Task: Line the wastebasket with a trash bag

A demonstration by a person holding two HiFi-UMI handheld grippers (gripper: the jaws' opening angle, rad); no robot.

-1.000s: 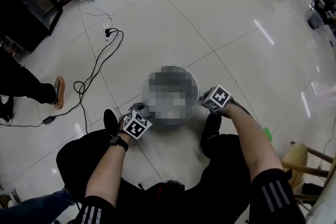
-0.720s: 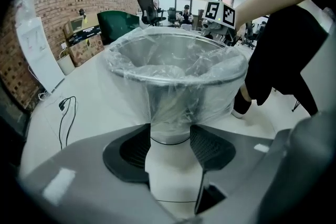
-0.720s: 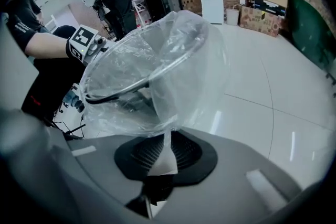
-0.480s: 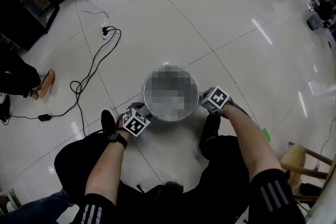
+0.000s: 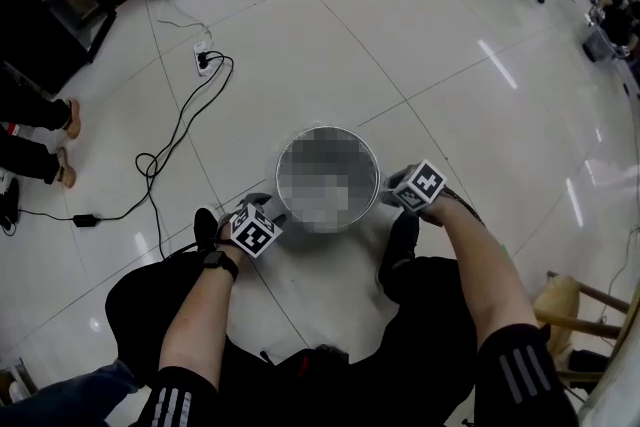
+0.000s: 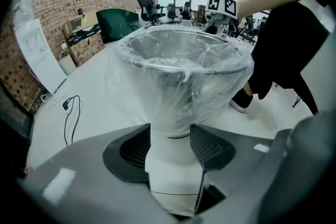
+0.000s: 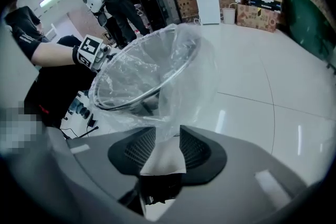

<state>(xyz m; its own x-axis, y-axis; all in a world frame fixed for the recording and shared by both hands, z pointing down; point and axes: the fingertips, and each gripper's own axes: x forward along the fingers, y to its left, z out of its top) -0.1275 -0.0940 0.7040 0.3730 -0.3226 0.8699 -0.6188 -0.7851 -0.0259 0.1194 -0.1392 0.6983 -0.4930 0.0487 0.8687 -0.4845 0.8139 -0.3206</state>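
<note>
Clearly the liner is on. The trash bag (image 6: 137,80) is folded over the rim of the wastebasket (image 6: 176,66), and its clear skirt hangs down the outside. The wastebasket stands on the floor (image 5: 420,45) at the middle of the head view, with one of our tongs on either side of it.

The left tongs (image 6: 170,139) are released, jaws well apart, and the lower part of the basket and its film show in the gap. The right tongs (image 7: 167,147) have just been opening. A loose fold of the skirt lies between their jaws, let go rather than pinched.

We judge the step in hand to be settling the overhang evenly. To do it well we would take the film low on the skirt, not at the rim, and draw down on both sides together so the light basket does not tip. A gentle pull is wise, as thin film may tear on the metal edge. Some slack should stay inside, and we would work round the rim wherever it sits bunched.
</note>
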